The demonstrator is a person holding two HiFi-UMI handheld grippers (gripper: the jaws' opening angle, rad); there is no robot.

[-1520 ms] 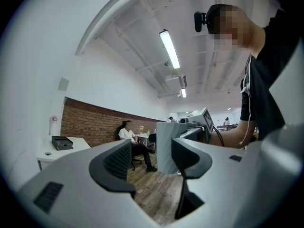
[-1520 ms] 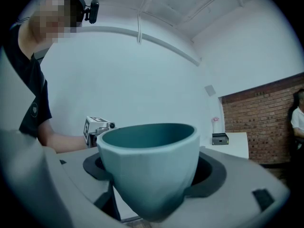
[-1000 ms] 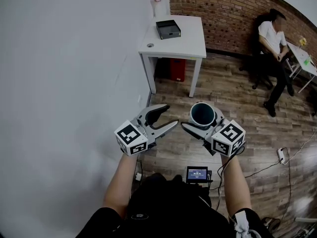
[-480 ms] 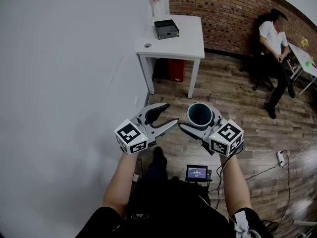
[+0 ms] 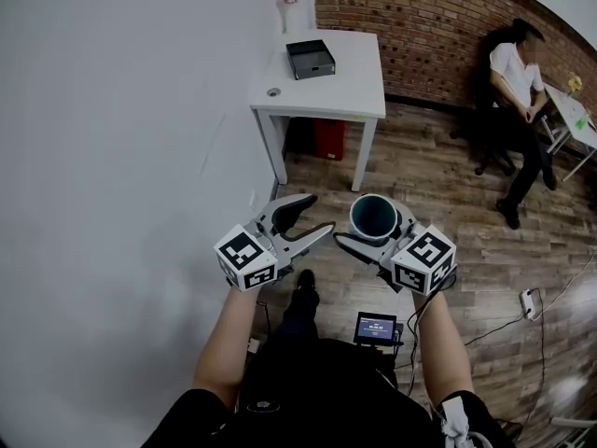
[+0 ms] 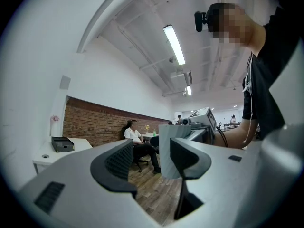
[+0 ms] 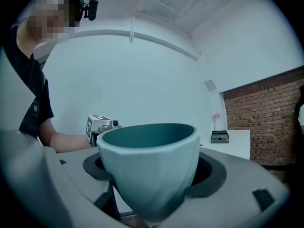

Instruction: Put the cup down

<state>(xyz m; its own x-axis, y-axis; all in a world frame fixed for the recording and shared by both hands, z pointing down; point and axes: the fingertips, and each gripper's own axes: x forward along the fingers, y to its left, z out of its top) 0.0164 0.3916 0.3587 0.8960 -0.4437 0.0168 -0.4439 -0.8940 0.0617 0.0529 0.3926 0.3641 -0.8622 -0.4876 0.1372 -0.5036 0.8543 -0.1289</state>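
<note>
A teal cup [image 5: 375,215] hangs upright in the air above the wooden floor, with my right gripper [image 5: 377,235] shut on its sides. In the right gripper view the cup [image 7: 151,167] fills the space between the dark pads [image 7: 213,172]. My left gripper [image 5: 315,217] is beside it on the left, open and holding nothing. In the left gripper view the jaws [image 6: 151,161] frame the pale side of the cup [image 6: 172,148] just beyond them. A white table [image 5: 350,87] stands ahead by the white wall.
On the table are a black box [image 5: 311,58], a small round thing [image 5: 272,91] and a pink item [image 5: 292,2]. A red bin [image 5: 327,137] sits under it. A person [image 5: 516,82] sits by the brick wall. A small screen [image 5: 376,328] hangs at my waist.
The table has drifted slightly left and looks a little nearer. A shoe has come into view below the grippers. Both grippers keep their pose, the cup still held.
</note>
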